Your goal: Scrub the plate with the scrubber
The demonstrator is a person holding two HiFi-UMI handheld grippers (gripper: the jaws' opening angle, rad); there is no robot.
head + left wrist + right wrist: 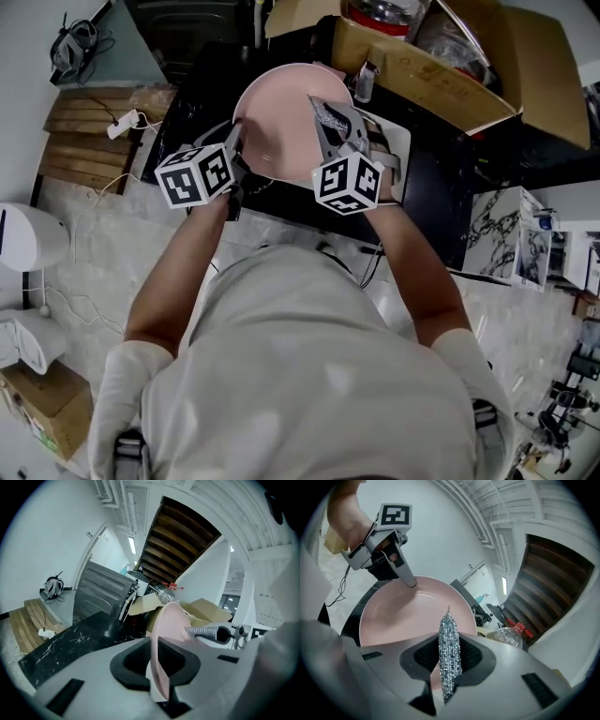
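Note:
A pink plate [277,112] is held up on edge above the black counter [441,187]. My left gripper [239,142] is shut on its left rim; in the left gripper view the plate's edge [161,667] runs between the jaws [157,663]. My right gripper [345,131] is shut on a silvery steel-wool scrubber [330,117] at the plate's right side. The right gripper view shows the scrubber [449,648] upright between the jaws, with the plate's face [403,613] just beyond it and the left gripper [410,582] on the far rim.
An open cardboard box [450,66] stands behind the counter, with a clear plastic bottle [508,638] beside it. A metal cabinet [101,592] stands at the far left. A wooden pallet [84,131] and cables lie on the floor at the left.

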